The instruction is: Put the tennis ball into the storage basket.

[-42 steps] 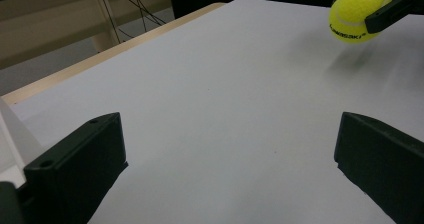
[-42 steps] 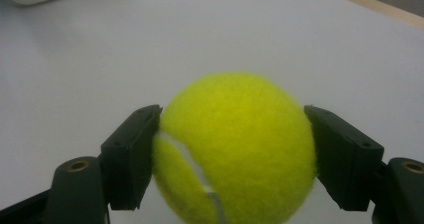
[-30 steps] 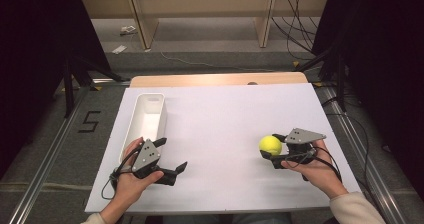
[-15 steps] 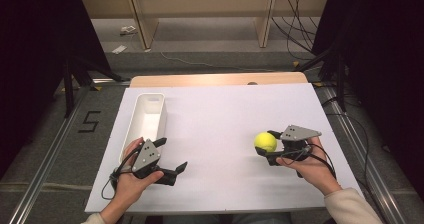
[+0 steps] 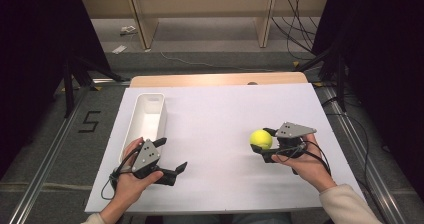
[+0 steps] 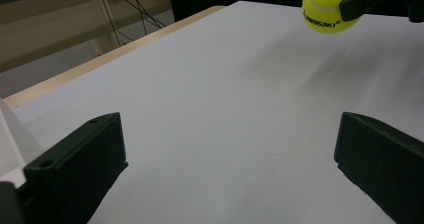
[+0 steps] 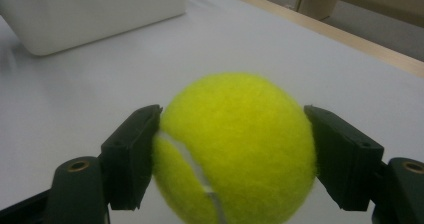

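A yellow tennis ball [image 5: 261, 139] sits at the right of the white table, and my right gripper [image 5: 263, 141] is shut on it. In the right gripper view both black pads press the sides of the tennis ball [image 7: 235, 149]. My left gripper [image 5: 172, 154] rests near the front left of the table, open, with nothing between its jaws. The left gripper view looks across bare white table between its wide jaws [image 6: 227, 159], with the tennis ball [image 6: 330, 9] far off at the top right. A white bin [image 5: 163, 115] stands lengthwise at the left, just beyond my left hand.
The white sheet [image 5: 220, 114] covers the table, with a wooden strip [image 5: 215, 79] along the far edge. The white bin [image 7: 95, 9] looks empty. Wooden shelving [image 5: 200, 14] and cables lie on the floor beyond the table. Metal rails run along both sides.
My right gripper has shifted slightly to the left with the tennis ball in it. The left gripper has stayed where it was.
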